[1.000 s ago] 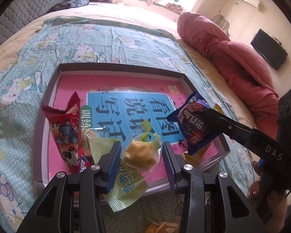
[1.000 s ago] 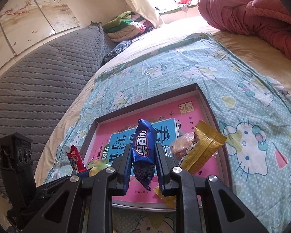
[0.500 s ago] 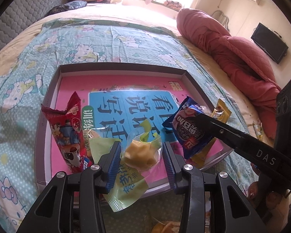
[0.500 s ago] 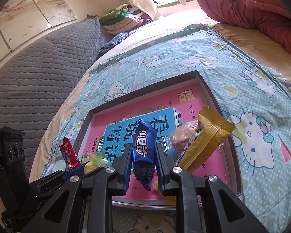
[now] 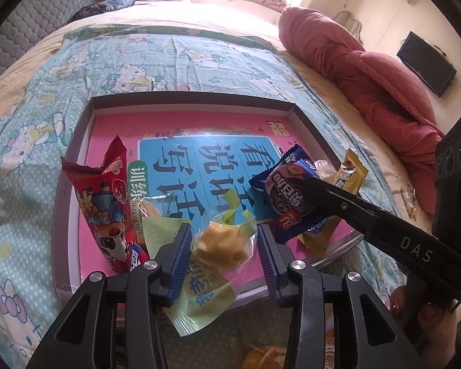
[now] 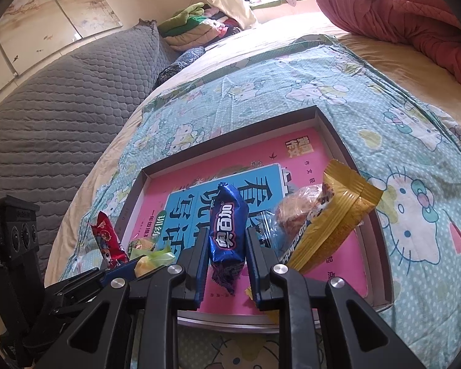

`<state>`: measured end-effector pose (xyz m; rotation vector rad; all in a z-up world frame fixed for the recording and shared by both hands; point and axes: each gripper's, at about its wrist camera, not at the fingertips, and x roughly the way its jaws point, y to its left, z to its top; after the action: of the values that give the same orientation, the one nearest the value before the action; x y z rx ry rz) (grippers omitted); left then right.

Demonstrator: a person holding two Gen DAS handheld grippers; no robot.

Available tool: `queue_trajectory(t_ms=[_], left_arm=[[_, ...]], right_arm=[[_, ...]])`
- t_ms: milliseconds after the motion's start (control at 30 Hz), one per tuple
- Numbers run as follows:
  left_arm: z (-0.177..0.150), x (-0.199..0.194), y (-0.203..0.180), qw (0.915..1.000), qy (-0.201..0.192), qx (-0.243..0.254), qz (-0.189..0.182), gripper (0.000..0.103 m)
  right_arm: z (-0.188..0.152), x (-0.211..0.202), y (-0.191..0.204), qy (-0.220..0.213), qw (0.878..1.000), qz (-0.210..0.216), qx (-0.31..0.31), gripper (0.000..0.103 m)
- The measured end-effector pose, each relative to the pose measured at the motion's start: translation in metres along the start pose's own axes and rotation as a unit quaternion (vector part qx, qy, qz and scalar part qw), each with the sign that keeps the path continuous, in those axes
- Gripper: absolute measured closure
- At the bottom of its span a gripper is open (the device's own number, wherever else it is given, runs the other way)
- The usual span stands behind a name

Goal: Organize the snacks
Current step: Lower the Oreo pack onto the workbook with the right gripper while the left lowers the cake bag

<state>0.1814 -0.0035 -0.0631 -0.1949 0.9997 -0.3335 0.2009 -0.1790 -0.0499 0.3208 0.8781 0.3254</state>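
A shallow grey box (image 5: 76, 141) with a pink and blue printed floor lies on the bed. My left gripper (image 5: 222, 240) is shut on a yellow cake in a clear green wrapper (image 5: 221, 243) over the box's near edge. My right gripper (image 6: 224, 246) is shut on a blue cookie packet (image 6: 227, 227), also seen in the left wrist view (image 5: 289, 196), over the box's right part. A red snack packet (image 5: 104, 203) lies at the box's left. A gold-wrapped snack (image 6: 332, 218) and a clear-wrapped pastry (image 6: 295, 209) lean at the right wall.
The box sits on a teal Hello Kitty sheet (image 6: 384, 98). A red quilt (image 5: 368, 70) is heaped at the right. A grey quilted headboard (image 6: 46, 117) runs along the left. Another wrapped snack (image 5: 261, 356) lies below the left gripper.
Both grippers keep their hold. The right gripper has carried the blue packet lower and nearer the box floor, beside the gold snack. The left gripper has barely moved.
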Motion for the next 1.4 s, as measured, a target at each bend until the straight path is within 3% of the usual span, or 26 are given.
queue_trajectory(t_ms=[700,1400], left_arm=[[-0.004,0.006,-0.005,0.9998,0.015,0.01,-0.009,0.058],[-0.006,0.002,-0.007,0.9997,0.015,0.012,-0.016,0.053]], right_arm=[[-0.006,-0.004,0.002,0.024,1.0,-0.013,-0.005,0.079],[-0.008,-0.025,-0.008,0.016,0.999,-0.043,-0.002,0.079]])
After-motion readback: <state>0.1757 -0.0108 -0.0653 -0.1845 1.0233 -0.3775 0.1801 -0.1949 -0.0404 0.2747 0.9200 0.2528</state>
